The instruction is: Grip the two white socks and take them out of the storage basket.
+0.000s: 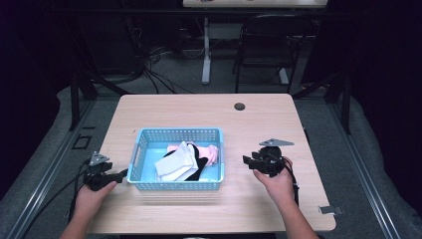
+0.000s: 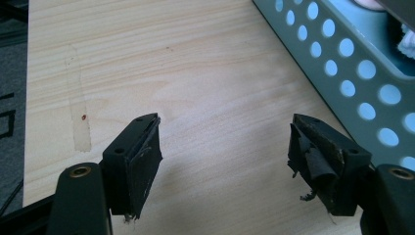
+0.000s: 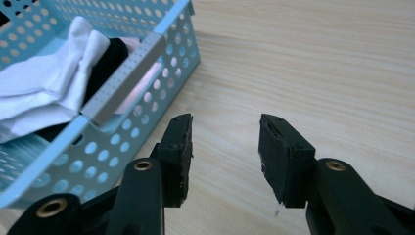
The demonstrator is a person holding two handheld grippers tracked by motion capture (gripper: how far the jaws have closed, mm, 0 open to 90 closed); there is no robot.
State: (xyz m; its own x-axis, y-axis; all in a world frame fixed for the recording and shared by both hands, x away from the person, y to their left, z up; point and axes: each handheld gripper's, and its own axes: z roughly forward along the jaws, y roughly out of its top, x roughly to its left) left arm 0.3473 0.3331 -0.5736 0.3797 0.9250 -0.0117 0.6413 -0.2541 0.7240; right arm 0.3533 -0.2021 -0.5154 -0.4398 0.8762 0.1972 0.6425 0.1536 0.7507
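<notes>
Sitting near the middle of the table [image 1: 164, 107], the blue basket [image 1: 176, 185] holds folded cloths: a white cloth [image 1: 175, 163] on top, a black one [image 1: 201, 166] under it and a pink one [image 1: 211, 151] toward the far right corner. Its grey handle [image 3: 128, 78] lies across the near rim in the right gripper view, with the white cloth [image 3: 46, 83] just behind it. Both grippers flank the basket without touching it. At the basket's left end, the left gripper [image 1: 115, 176] hangs just beside the wall, jaws wide apart with bare wood between them; its own view has the perforated wall [image 2: 342, 73] close to one jaw. On the other side, the right gripper [image 1: 247, 160] is a little farther off, jaws also apart and holding nothing, the basket's corner [image 3: 188, 44] beside them.
</notes>
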